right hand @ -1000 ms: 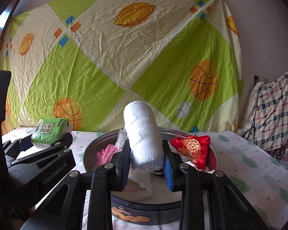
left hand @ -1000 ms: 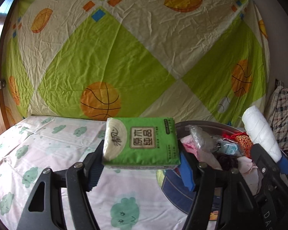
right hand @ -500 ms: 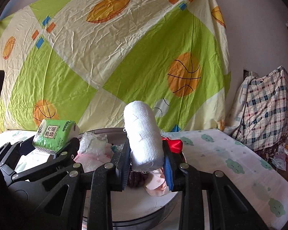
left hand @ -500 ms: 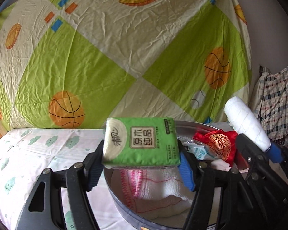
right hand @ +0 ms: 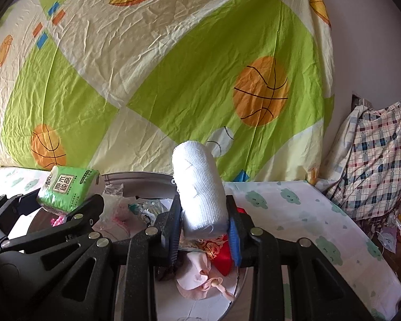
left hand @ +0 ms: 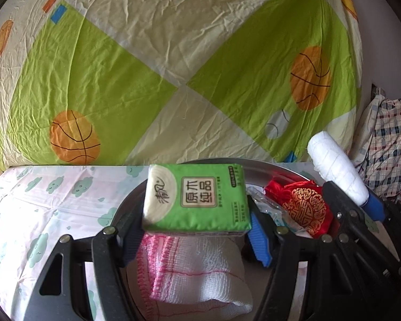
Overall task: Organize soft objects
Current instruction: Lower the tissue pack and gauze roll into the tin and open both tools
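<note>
**Now both loads hang over the tin**

Now you have carried both grippers across: a second ago the tissue pack (left hand: pixel 196 198) sat over bare bedsheet, and it hangs above the round tin (left hand: pixel 275 167), centre of the left view, over a folded white cloth (left hand: pixel 200 272). Your left gripper (left hand: pixel 196 236) is clamped on the pack from both sides. Your right gripper (right hand: pixel 204 230) squeezes the white roll (right hand: pixel 200 187), which stands tilted at centre frame in the right view, above the red pouch (left hand: pixel 304 207) and other soft bits in the tin. Nothing is released yet. Judging by this, the carry is done; lowering and letting go is what remains.
</note>
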Tool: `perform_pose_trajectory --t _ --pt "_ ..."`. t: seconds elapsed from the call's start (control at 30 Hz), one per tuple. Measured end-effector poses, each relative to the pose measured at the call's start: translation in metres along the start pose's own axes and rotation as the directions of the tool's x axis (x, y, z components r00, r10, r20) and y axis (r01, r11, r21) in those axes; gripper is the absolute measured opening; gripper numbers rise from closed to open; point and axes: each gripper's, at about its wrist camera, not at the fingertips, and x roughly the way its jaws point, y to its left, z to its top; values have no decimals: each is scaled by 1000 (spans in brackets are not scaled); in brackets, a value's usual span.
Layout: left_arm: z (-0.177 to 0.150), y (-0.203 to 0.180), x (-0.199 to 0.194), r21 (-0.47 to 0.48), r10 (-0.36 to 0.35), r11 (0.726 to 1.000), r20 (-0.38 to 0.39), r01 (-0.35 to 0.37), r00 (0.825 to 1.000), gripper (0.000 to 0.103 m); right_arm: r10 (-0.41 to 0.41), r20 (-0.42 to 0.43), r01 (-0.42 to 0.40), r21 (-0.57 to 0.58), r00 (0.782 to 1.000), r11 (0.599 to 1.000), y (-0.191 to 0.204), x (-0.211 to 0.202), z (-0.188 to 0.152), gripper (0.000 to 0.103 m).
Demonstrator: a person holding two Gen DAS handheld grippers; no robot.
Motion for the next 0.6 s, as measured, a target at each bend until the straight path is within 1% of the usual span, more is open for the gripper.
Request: perform_pose_trajectory --t 0.2,0.4,0.5,0.6 --pt "8 -1 7 7 22 1000 -34 -22 999 68 11 -23 -12 -24 1000 1000 1 17 12 33" --pt "11 5 16 -7 15 1000 -101 -16 995 68 60 -104 -66 -50 993 997 5 37 22 33" --pt "9 5 20 14 47 999 -120 -46 992 68 58 -119 -67 -73 991 995 9 40 22 33" --pt "9 4 21 27 67 998 -114 -64 991 68 68 -137 -78 -75 988 994 9 43 25 33"
